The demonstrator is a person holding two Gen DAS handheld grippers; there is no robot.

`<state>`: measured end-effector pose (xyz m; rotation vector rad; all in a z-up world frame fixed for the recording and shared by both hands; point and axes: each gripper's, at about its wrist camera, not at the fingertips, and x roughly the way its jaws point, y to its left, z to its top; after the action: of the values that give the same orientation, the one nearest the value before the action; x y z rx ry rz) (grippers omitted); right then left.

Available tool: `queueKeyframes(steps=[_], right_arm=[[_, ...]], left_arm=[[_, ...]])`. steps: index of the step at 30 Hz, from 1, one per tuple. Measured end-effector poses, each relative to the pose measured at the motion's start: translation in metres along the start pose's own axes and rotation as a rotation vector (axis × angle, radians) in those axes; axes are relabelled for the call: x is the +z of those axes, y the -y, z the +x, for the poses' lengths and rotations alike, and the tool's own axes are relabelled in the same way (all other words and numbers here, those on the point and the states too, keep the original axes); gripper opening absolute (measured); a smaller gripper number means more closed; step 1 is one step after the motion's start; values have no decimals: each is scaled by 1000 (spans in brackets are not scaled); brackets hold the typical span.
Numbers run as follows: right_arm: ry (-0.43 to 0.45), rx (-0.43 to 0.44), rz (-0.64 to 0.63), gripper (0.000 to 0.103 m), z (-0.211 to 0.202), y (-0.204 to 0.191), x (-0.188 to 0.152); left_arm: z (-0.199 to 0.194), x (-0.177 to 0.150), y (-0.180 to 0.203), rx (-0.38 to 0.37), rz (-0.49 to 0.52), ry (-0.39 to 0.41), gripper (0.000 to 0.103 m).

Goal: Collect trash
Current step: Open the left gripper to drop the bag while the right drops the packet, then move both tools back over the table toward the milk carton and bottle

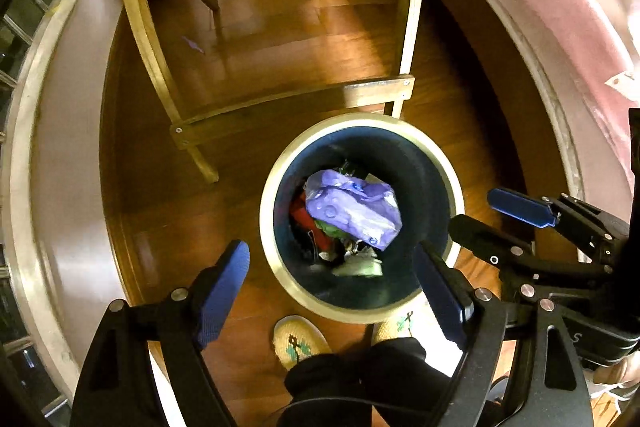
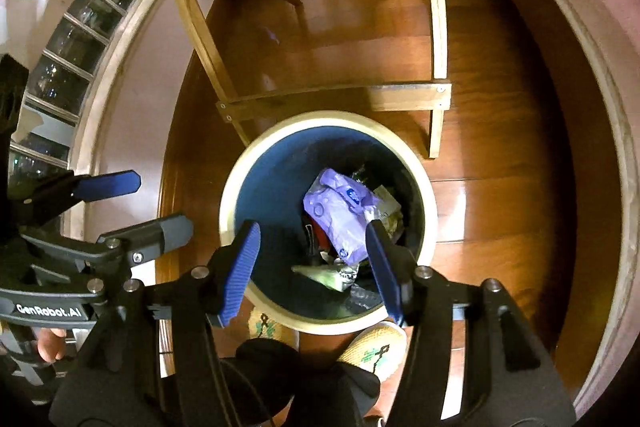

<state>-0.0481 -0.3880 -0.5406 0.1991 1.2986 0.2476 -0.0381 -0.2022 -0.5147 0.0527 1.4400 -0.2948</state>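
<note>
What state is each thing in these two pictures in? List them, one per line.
Trash bin: upright on the floor, uncovered, partly filled.
Purple plastic bag: crumpled, lying on top of the trash inside the bin.
Left tongs: open, empty, above the bin.
Right tongs: open, empty, above the bin.
Wooden chair: standing behind the bin.
</note>
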Motion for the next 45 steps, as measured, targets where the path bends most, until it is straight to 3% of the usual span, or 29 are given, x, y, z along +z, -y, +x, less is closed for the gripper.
queueKeyframes(steps=[5,17,29,35,45], right_arm=[[23,-7,26,52,-48,-16,6],[119,-12,87,53,-197,-63,33],[260,-37,45,57,-357,-130,67],[360,-50,18,58,-423,-159,90],[464,-154,-31,59,-484,-187,146]], left_arm=[[-49,-1,9,6,6,16,85],[-226,16,23,16,35,102,85],[-416,45,14,4,58,284,85],[-477,57,6,0,66,379,85],[-555,105,3,-13,102,525,85]])
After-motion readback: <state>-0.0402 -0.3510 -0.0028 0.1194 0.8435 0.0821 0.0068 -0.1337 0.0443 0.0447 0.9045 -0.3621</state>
